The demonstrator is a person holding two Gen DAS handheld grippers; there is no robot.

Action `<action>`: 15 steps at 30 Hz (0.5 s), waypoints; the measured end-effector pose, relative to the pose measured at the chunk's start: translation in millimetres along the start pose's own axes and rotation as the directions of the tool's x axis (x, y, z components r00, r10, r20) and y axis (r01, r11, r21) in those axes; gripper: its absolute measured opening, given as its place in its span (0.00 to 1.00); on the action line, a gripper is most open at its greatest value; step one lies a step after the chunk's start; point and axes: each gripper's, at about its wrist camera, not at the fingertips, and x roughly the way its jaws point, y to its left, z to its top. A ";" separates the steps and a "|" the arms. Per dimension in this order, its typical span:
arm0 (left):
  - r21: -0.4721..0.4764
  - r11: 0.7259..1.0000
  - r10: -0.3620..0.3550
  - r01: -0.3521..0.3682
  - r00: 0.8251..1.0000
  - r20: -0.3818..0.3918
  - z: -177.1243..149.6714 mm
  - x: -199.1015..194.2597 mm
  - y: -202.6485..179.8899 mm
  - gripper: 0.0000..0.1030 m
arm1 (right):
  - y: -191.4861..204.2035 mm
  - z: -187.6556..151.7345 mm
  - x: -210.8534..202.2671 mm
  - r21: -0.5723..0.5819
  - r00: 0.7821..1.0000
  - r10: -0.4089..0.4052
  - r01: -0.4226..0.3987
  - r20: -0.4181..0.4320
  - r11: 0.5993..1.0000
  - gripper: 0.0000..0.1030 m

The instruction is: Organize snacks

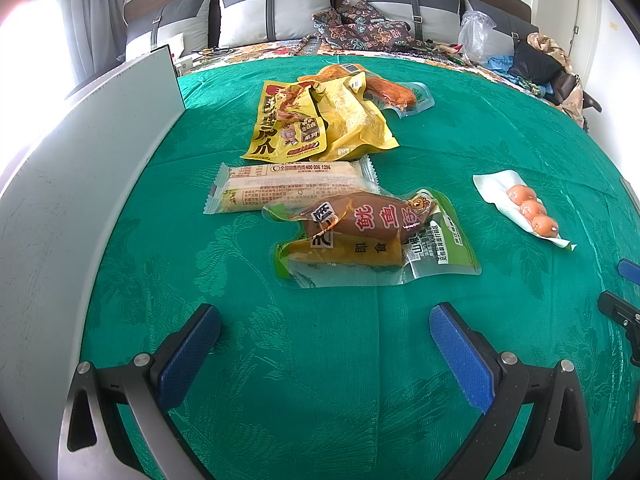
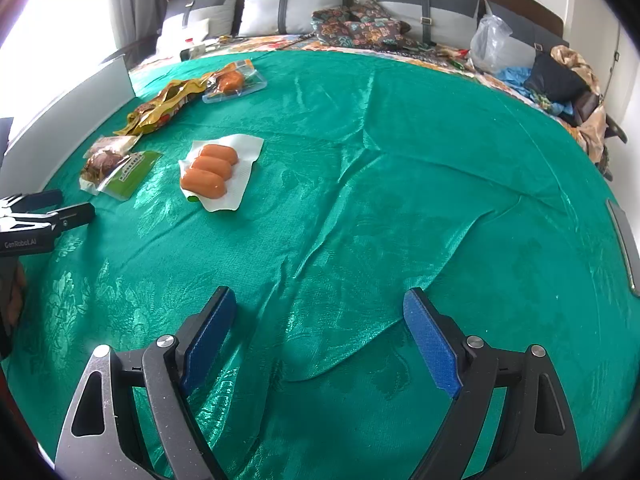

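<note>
Nothing sorted yet, by the look of it: your left gripper (image 1: 324, 344) and right gripper (image 2: 320, 340) both hover spread and empty. The snack packs (image 1: 320, 160) lie loose on the green cloth (image 1: 480, 128), the sausage pack (image 2: 216, 168) apart to their right; grey bin wall (image 1: 80, 184) far left.

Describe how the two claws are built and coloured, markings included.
Both are alike. The left claw has two flat blue textured pads mounted on black fingers, joined by round silver pivot pins to grey metal arms with triangular cutouts. The right claw has the same blue pads, black fingers and grey arms. From the right wrist view, the left unit's black body carries white lettering reading GenRobot.AI.
</note>
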 end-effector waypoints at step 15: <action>0.094 0.992 -0.060 0.090 0.957 -0.285 22.8 2.5 7.2 1.00 | -0.3 -0.1 -0.7 0.002 1.000 0.002 -0.002 0.003 1.000 0.86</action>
